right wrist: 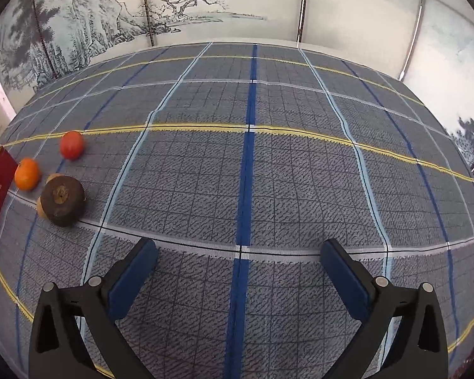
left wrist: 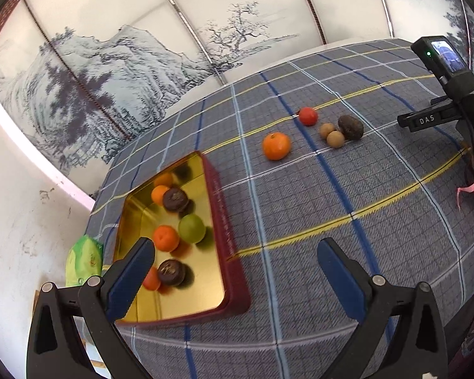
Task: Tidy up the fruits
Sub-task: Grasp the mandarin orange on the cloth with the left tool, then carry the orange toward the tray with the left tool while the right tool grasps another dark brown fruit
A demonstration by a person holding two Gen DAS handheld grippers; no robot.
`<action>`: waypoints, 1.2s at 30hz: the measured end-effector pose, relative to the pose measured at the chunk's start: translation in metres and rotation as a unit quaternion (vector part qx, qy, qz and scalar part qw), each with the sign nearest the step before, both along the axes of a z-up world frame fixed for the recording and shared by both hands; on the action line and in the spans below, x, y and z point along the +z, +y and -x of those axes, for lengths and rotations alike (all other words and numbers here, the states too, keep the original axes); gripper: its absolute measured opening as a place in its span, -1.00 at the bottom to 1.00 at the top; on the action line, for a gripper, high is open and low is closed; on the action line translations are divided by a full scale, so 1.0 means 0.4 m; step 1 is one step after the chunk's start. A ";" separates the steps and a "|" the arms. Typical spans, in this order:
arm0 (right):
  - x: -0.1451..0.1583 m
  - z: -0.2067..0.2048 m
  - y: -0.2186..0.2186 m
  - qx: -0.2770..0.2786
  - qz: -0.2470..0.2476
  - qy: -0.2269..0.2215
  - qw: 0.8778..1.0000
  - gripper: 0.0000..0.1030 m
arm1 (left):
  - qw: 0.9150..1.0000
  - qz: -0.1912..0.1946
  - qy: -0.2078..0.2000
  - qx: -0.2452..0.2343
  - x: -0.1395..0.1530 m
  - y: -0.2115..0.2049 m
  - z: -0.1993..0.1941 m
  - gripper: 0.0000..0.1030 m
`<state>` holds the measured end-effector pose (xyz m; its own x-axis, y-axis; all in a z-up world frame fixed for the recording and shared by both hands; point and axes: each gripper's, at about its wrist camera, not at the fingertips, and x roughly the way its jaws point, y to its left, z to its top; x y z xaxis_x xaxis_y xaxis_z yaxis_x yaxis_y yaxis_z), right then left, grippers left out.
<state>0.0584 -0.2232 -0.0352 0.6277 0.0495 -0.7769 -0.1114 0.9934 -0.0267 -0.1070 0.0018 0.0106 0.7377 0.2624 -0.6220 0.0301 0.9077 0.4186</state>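
Note:
A red tin with a gold inside (left wrist: 233, 271) sits at the table's left edge and holds several fruits: oranges, a green one (left wrist: 191, 228) and dark brown ones. On the cloth lie an orange (left wrist: 276, 146), a red tomato (left wrist: 308, 116), two small tan fruits (left wrist: 331, 135) and a dark brown fruit (left wrist: 350, 127). My left gripper (left wrist: 237, 262) is open and empty over the tin's right rim. My right gripper (right wrist: 239, 265) is open and empty above bare cloth; the dark brown fruit (right wrist: 63, 202), orange (right wrist: 27, 173) and tomato (right wrist: 71, 144) lie to its left.
The table is covered by a grey plaid cloth (right wrist: 252, 164) with blue and yellow stripes. A painted landscape screen (left wrist: 126, 63) stands behind it. A green packet (left wrist: 83, 260) lies off the table's left edge. The right hand-held gripper's body (left wrist: 448, 94) shows at the right.

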 end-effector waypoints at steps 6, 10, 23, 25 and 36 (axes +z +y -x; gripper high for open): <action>-0.001 0.001 -0.001 0.007 0.000 -0.003 1.000 1.00 | 0.999 0.020 0.024 -0.038 0.002 -0.027 -0.069 0.99; -0.002 0.004 -0.001 0.008 -0.001 -0.006 1.000 1.00 | 0.995 0.049 0.043 -0.071 0.015 -0.031 -0.156 0.99; 0.002 0.005 0.004 0.024 -0.009 -0.011 1.000 1.00 | 0.982 0.118 0.128 -0.075 -0.030 -0.016 -0.475 0.61; 0.003 0.005 0.004 0.027 -0.012 -0.012 1.000 1.00 | 0.980 0.113 0.149 -0.066 -0.062 -0.016 -0.510 0.46; 0.006 -0.005 0.004 0.031 -0.019 -0.013 0.999 1.00 | 0.958 0.203 0.197 -0.039 -0.105 0.013 -0.522 -0.28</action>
<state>0.0605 -0.2217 -0.0326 0.6423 0.1180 -0.7573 -0.1731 0.9849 0.0066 0.1019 0.0070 -0.0313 0.4329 -0.1066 -0.8951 0.1882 0.9818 -0.0259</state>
